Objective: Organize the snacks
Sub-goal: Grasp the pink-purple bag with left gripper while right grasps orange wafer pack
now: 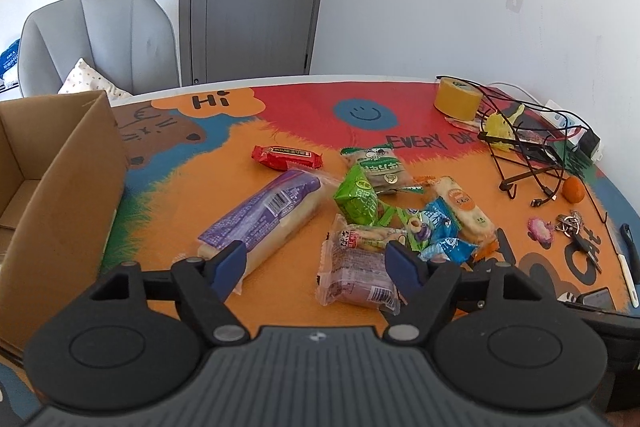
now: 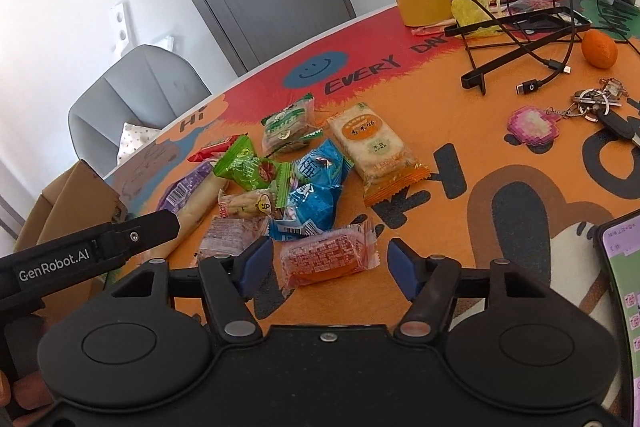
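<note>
Several wrapped snacks lie in a loose pile on the colourful table mat. A long purple packet, a red bar, a green pouch, blue packets and a pink-clear packet show in the left wrist view. My left gripper is open and empty, just above the near edge of the pile. My right gripper is open, its fingers either side of an orange-red clear packet lying on the mat. An orange cracker pack lies beyond. An open cardboard box stands at the left.
A tape roll, tangled cables with a black wire stand, a tangerine, keys with a pink charm and a phone crowd the right side. A grey chair stands behind the table.
</note>
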The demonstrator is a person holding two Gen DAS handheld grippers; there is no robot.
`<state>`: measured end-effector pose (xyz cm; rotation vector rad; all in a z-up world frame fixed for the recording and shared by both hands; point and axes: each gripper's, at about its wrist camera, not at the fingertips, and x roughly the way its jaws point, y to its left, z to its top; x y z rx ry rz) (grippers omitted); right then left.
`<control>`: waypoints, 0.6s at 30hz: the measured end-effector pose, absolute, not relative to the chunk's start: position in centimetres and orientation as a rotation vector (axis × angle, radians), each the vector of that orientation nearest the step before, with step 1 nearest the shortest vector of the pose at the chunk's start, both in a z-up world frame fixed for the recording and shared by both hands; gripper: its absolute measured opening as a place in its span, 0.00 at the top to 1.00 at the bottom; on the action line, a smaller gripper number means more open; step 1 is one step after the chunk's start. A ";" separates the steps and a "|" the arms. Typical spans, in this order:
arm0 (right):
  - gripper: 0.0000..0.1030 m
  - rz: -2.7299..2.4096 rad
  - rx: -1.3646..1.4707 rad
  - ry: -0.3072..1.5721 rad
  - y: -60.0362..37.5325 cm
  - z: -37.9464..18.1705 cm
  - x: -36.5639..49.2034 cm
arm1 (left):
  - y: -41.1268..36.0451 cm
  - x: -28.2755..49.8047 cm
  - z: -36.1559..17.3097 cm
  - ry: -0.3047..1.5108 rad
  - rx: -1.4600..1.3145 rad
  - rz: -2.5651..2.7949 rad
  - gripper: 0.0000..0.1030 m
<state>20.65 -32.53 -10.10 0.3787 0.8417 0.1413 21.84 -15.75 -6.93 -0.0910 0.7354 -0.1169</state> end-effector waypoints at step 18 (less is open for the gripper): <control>0.54 0.154 0.271 0.824 -32.7 -10.4 19.8 | -18.8 24.1 -10.1 0.811 -0.074 -0.148 0.27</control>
